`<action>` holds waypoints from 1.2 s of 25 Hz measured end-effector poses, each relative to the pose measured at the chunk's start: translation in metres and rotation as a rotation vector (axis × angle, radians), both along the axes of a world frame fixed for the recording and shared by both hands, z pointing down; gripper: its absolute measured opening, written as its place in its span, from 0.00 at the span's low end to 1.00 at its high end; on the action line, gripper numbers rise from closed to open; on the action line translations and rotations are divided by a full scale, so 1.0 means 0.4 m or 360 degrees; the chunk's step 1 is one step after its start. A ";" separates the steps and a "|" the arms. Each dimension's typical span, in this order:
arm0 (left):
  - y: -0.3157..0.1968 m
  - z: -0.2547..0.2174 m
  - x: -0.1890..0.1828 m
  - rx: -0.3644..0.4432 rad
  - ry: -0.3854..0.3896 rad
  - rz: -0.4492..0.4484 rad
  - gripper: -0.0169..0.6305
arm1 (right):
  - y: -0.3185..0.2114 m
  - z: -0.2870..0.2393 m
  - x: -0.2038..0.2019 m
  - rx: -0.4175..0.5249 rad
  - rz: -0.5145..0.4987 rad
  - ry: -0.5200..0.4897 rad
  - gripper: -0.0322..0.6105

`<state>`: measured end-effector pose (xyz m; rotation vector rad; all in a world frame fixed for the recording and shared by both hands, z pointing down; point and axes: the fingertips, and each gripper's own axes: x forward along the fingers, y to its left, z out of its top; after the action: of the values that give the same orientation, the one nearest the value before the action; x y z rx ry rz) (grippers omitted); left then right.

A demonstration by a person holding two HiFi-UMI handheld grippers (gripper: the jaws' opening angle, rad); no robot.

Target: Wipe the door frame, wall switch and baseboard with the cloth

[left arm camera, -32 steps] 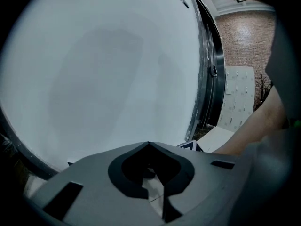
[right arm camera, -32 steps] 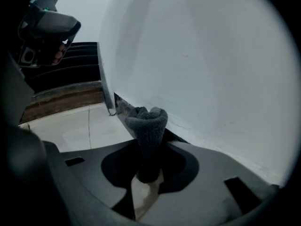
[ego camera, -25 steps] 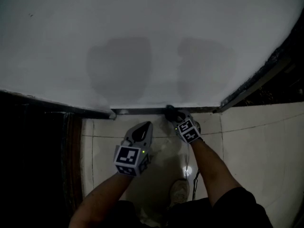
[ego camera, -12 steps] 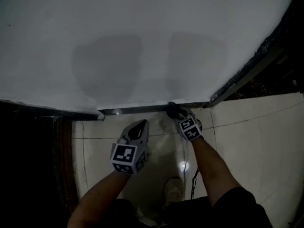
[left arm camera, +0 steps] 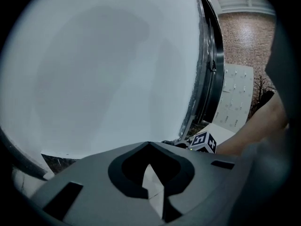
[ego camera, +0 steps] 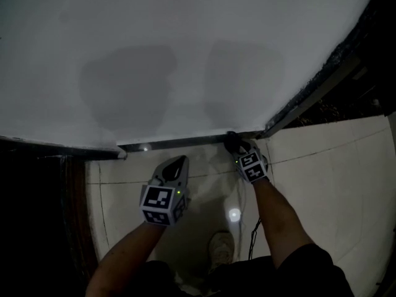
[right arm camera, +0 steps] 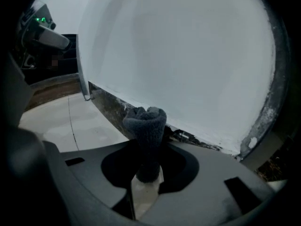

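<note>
Dim view looking steeply down at the foot of a white wall (ego camera: 185, 54), where a dark baseboard (ego camera: 179, 142) runs left to right along pale floor tiles (ego camera: 322, 159). The right gripper (ego camera: 238, 150) is clamped on a dark, bunched cloth (ego camera: 232, 142). In the right gripper view the cloth (right arm camera: 146, 121) stands up as a thick roll between the closed jaws of that gripper (right arm camera: 146, 173), its top pointing at the baseboard (right arm camera: 108, 105). The cloth sits at the baseboard's right end, at or just short of its face; the light is too poor to say whether it touches. Just beyond that end, a dark door frame (ego camera: 309, 91) rises away at an angle, so there is little room to travel further right. The long open stretch lies the other way: the baseboard continues leftward, unobstructed, to its far end beside a dark opening (ego camera: 37, 184). The left gripper (ego camera: 175, 164) hovers on the floor side of the baseboard, near its middle and clear of it. Its jaws meet at the tips and hold nothing, as the left gripper view (left arm camera: 149, 147) shows. The right hand is therefore the one placed to wipe, and a stroke would likely run along the baseboard's length. A shoe (ego camera: 221, 247) stands on the tiles well back from the baseboard.
</note>
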<state>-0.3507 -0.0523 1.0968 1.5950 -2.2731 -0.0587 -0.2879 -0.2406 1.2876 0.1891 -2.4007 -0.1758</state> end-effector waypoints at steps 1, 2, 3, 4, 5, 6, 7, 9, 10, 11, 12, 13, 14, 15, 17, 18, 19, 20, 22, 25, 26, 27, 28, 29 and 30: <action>-0.009 0.000 0.006 0.0008 0.0005 0.0016 0.01 | -0.008 0.000 0.006 0.0001 0.0014 0.0001 0.19; -0.019 -0.001 0.013 0.0018 0.0010 0.0035 0.01 | -0.016 0.000 0.012 0.0001 0.0030 0.0002 0.19; -0.028 -0.001 0.021 0.0025 0.0013 0.0055 0.01 | -0.023 0.000 0.018 0.0000 0.0046 0.0001 0.19; -0.034 0.000 0.027 0.0026 0.0015 0.0073 0.01 | -0.028 0.001 0.022 -0.0001 0.0060 0.0000 0.19; -0.037 0.003 0.030 0.0023 0.0015 0.0084 0.01 | -0.032 0.003 0.024 -0.0001 0.0071 -0.0001 0.19; -0.038 0.007 0.032 0.0015 0.0012 0.0091 0.01 | -0.034 0.004 0.024 0.0002 0.0078 -0.0001 0.19; -0.039 0.009 0.035 0.0009 0.0012 0.0097 0.01 | -0.036 0.005 0.024 0.0005 0.0081 0.0000 0.19; -0.043 0.010 0.042 0.0004 0.0023 0.0107 0.01 | -0.042 0.004 0.031 0.0014 0.0082 0.0008 0.19; -0.045 0.011 0.045 0.0003 0.0025 0.0111 0.01 | -0.046 0.004 0.036 0.0019 0.0085 0.0012 0.19; -0.045 0.012 0.046 0.0003 0.0025 0.0112 0.01 | -0.052 0.004 0.041 0.0026 0.0094 0.0016 0.19; -0.044 0.012 0.045 0.0003 0.0025 0.0112 0.01 | -0.059 0.003 0.046 0.0036 0.0109 0.0020 0.19; -0.041 0.011 0.044 0.0004 0.0025 0.0107 0.01 | -0.067 0.002 0.051 0.0046 0.0129 0.0023 0.19; -0.036 0.009 0.041 0.0007 0.0025 0.0100 0.01 | -0.074 0.001 0.055 0.0056 0.0152 0.0027 0.19; -0.031 0.006 0.037 0.0010 0.0024 0.0093 0.01 | -0.081 0.000 0.059 0.0067 0.0176 0.0031 0.19; -0.015 0.004 0.029 0.0013 0.0034 0.0076 0.01 | -0.095 -0.001 0.068 0.0086 0.0233 0.0041 0.19; -0.003 0.005 0.024 0.0011 0.0045 0.0067 0.01 | -0.102 -0.001 0.074 0.0091 0.0270 0.0047 0.19; 0.012 0.007 0.018 0.0007 0.0054 0.0058 0.01 | -0.109 0.000 0.082 0.0093 0.0307 0.0057 0.19; 0.028 0.007 0.011 0.0005 0.0059 0.0050 0.01 | -0.113 0.002 0.089 0.0094 0.0337 0.0074 0.19; 0.062 -0.002 -0.002 0.0001 0.0048 0.0043 0.01 | -0.101 0.008 0.103 0.0104 0.0320 0.0131 0.19; 0.123 -0.017 -0.022 -0.0014 0.0001 0.0029 0.01 | -0.018 0.024 0.086 0.0151 0.0060 0.0236 0.19; 0.145 -0.022 -0.033 -0.0014 -0.0016 0.0015 0.01 | 0.022 0.031 0.070 0.0167 -0.0051 0.0263 0.19; 0.169 -0.026 -0.047 -0.0014 -0.0025 -0.0005 0.01 | 0.067 0.037 0.051 0.0178 -0.0157 0.0284 0.19; 0.193 -0.029 -0.063 -0.0014 -0.0026 -0.0031 0.01 | 0.117 0.038 0.029 0.0192 -0.0263 0.0301 0.19; 0.219 -0.033 -0.081 -0.0013 -0.0022 -0.0063 0.01 | 0.175 0.032 0.004 0.0206 -0.0374 0.0315 0.19; 0.245 -0.036 -0.098 -0.0011 -0.0016 -0.0096 0.01 | 0.239 0.022 -0.026 0.0210 -0.0490 0.0322 0.19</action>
<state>-0.3900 0.0458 1.0823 1.5265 -2.3262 -0.0585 -0.2981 -0.1449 1.2963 -0.1344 -2.2049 -0.4730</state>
